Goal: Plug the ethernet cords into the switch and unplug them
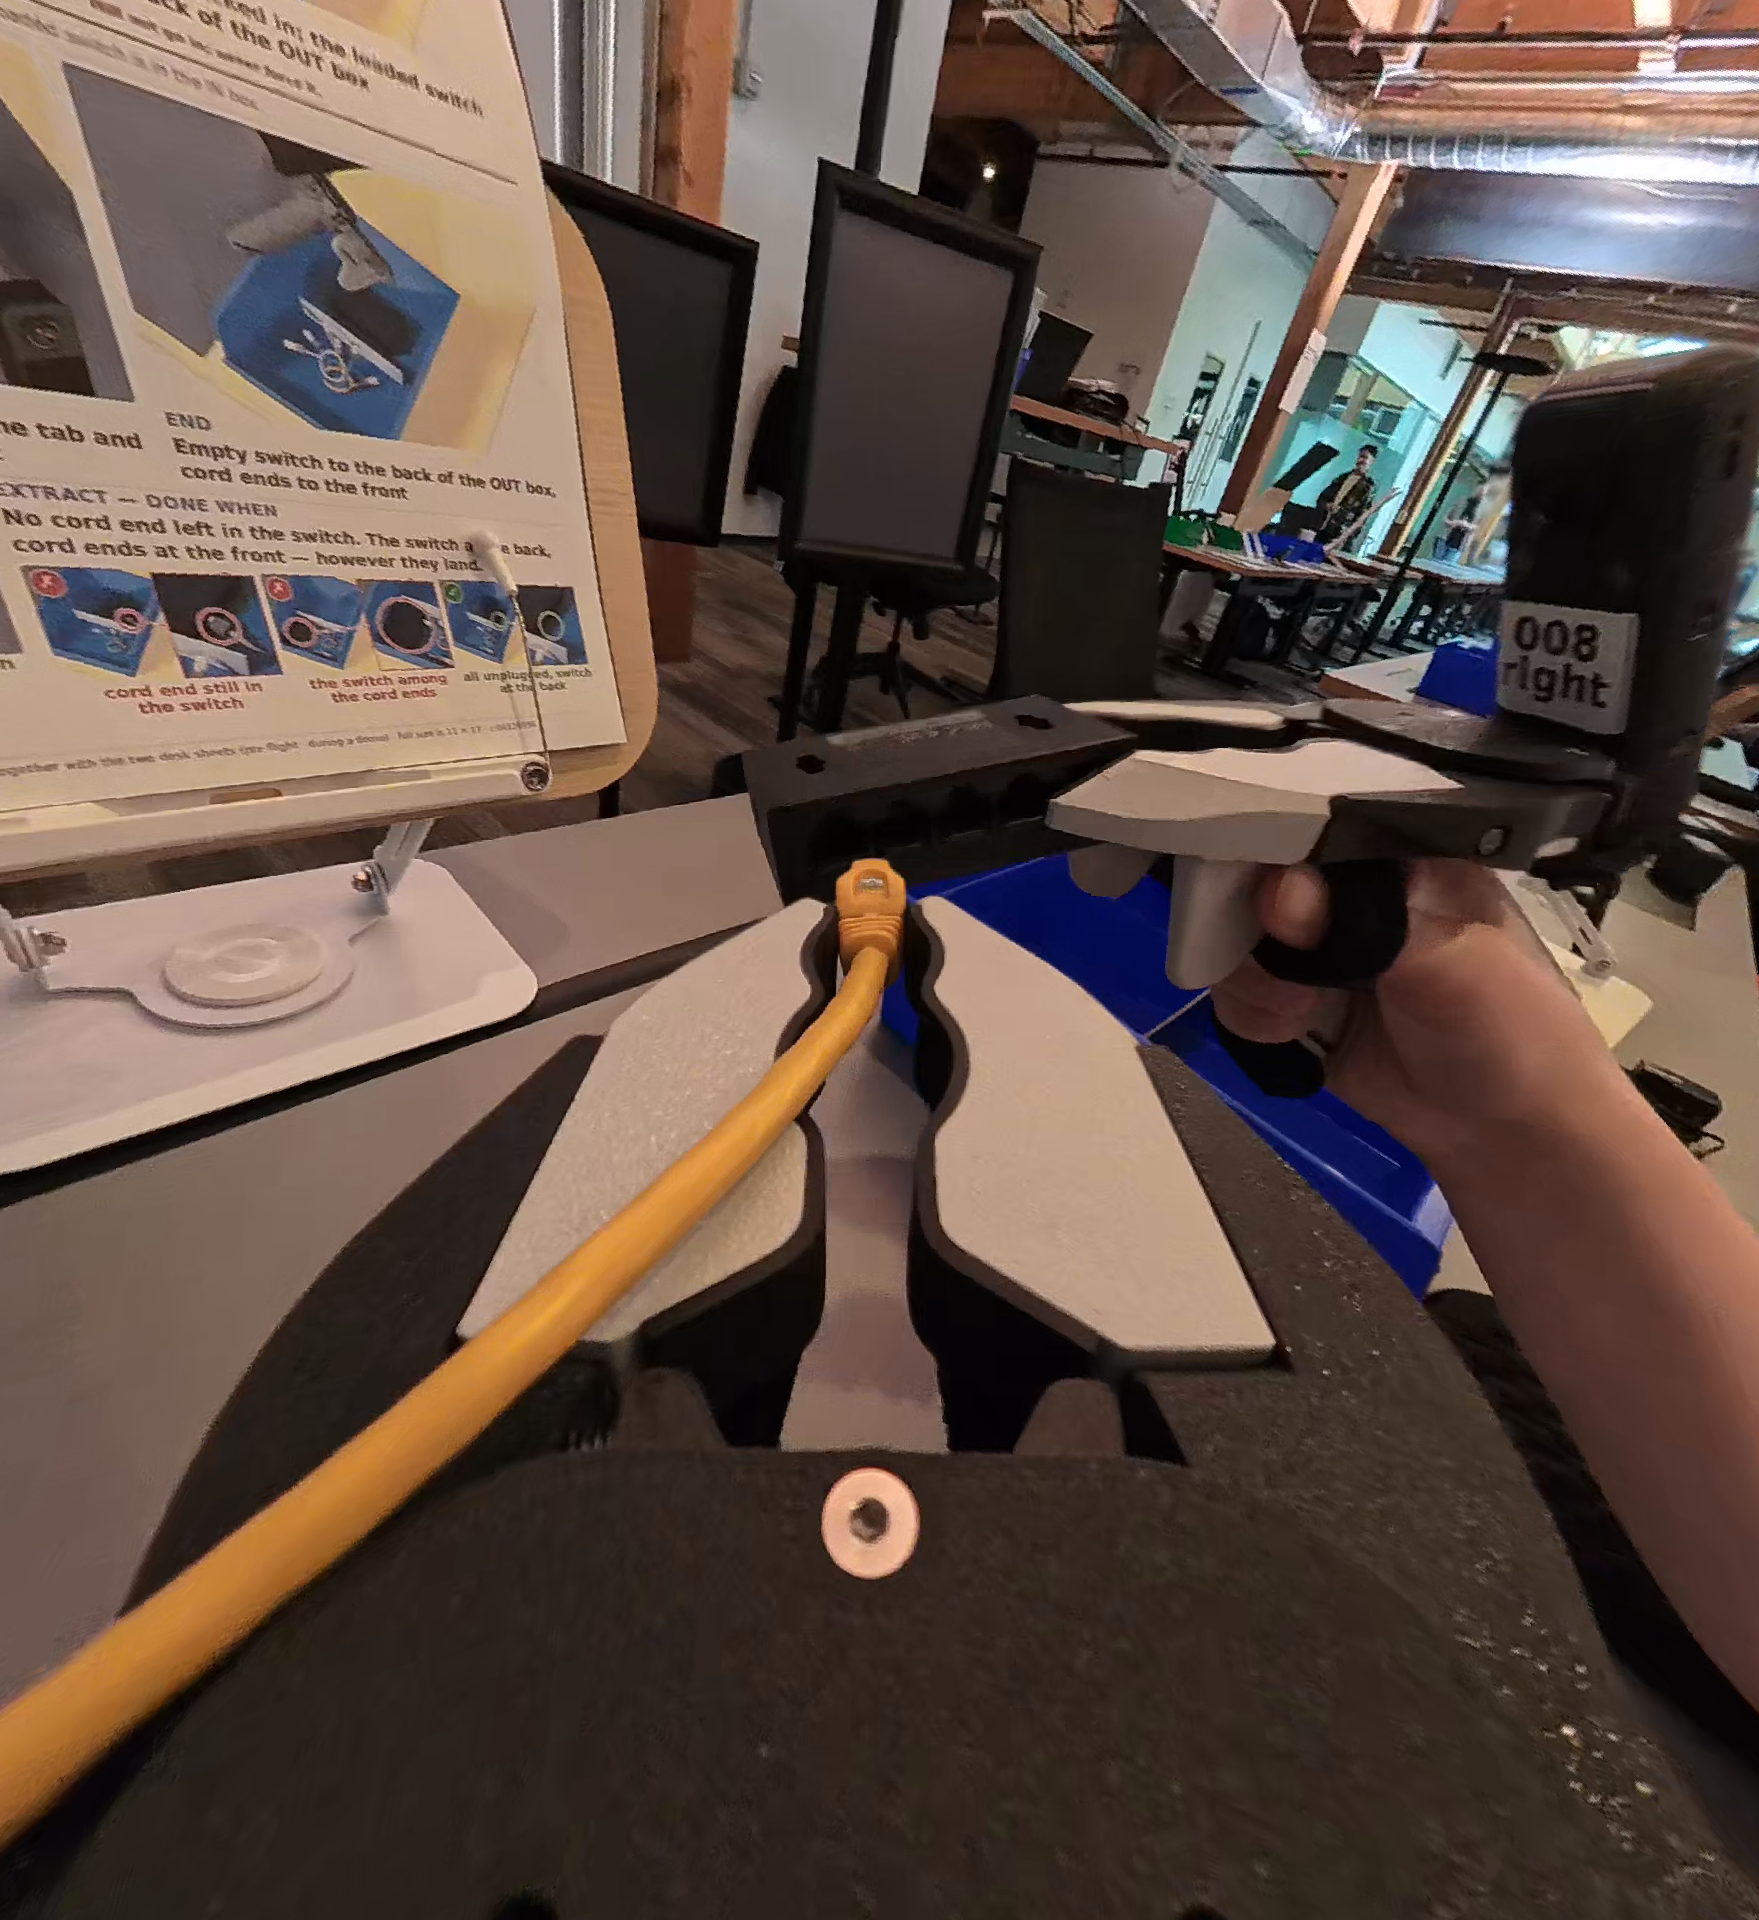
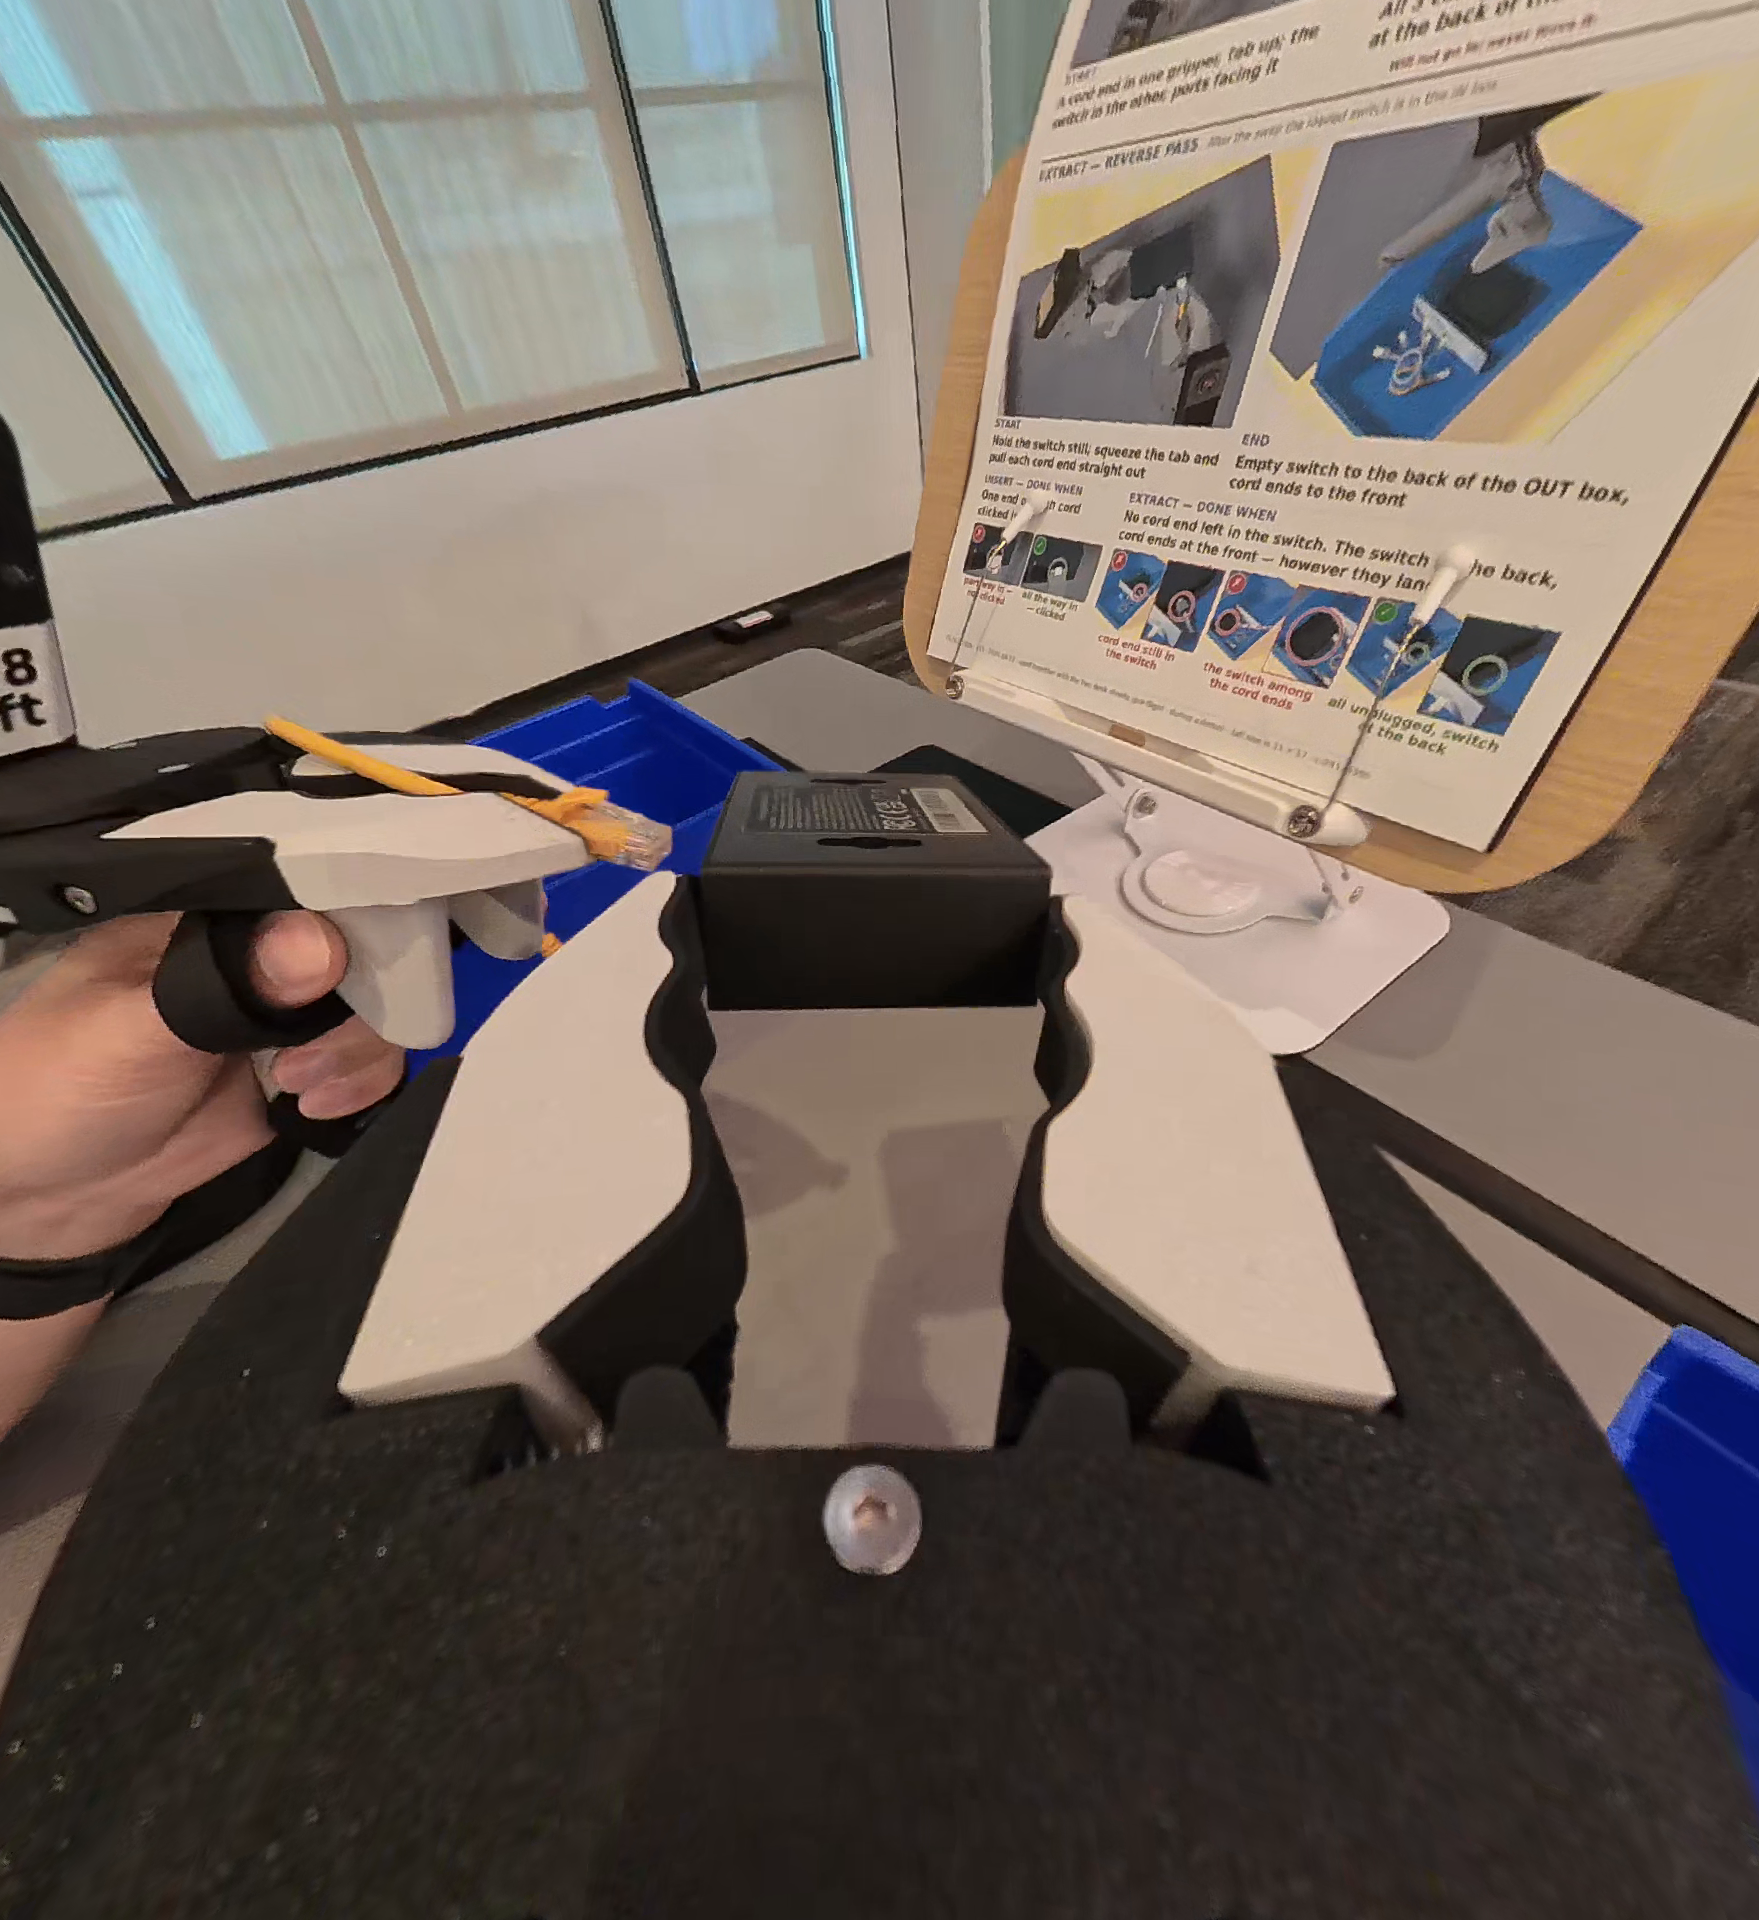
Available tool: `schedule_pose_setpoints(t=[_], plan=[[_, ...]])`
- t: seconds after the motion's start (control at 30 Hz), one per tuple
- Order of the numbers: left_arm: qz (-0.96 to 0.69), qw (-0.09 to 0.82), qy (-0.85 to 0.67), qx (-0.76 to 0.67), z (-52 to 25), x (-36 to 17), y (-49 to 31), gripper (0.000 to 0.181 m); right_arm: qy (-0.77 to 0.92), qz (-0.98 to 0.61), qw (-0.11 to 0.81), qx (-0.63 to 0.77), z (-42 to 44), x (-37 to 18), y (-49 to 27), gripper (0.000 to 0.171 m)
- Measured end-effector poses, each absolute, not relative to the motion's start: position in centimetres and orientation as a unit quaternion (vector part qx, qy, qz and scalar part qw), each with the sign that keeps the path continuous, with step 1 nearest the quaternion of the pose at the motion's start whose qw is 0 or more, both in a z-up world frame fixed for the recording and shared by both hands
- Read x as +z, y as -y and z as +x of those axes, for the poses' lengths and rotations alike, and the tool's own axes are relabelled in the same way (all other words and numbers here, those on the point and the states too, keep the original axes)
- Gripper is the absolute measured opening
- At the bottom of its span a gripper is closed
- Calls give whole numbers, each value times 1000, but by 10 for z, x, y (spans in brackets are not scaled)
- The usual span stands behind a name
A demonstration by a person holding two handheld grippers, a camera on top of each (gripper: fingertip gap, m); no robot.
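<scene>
I have the yellow cord point(image 1: 563, 1226) pinched in my left hand-held gripper point(image 1: 870, 940) — jaws closed on the boot just behind the plug point(image 1: 870, 888), the clear tip poking out past the fingertips. The cord runs back over the left finger and off the lower left of the view.

My right hand-held gripper point(image 2: 870, 940) is clamped across the black switch point(image 2: 870, 873), one finger on each short side, holding it up above the tabletop point(image 2: 1581, 1060) and the blue bin point(image 1: 1218, 1049). From the right wrist view I see the switch's labelled underside turned up, and the plug point(image 2: 636, 831) coming in from my left, near but not yet touching.

Here's what matters — from the left wrist view the switch point(image 1: 916, 795) lies straight ahead of the plug and a touch higher, its long axis running left to right across my line of travel. The dark port face looks towards me, though I can't tell one port from another in the shadow. The plug's own axis points forward along the fingers, roughly square to that face.

So I judge the left side does the travelling: a short push forward and slightly up, while the right simply holds firm. The risk, as I see it, is the plug meeting the edge below the ports rather than an opening. Nothing is plugged in yet.
</scene>
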State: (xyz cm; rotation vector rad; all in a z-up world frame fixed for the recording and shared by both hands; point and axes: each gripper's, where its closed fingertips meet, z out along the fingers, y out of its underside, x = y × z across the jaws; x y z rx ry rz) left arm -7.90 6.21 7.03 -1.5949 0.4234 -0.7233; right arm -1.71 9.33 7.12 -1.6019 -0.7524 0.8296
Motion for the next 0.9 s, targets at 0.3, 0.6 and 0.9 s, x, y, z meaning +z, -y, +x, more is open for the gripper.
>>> schedule_pose_setpoints(t=[0.3,0.6,0.9], plan=[[-682,625,-119,-359,-88,65,-72,12,335,-678,568,324,-30,64,-88,60],[-676,653,-119,-322,-91,67,-73,12,290,-676,583,345,-37,67,-89,60],[-668,677,-117,-284,-98,70,-74,12,273,-666,591,365,-40,68,-86,60]])
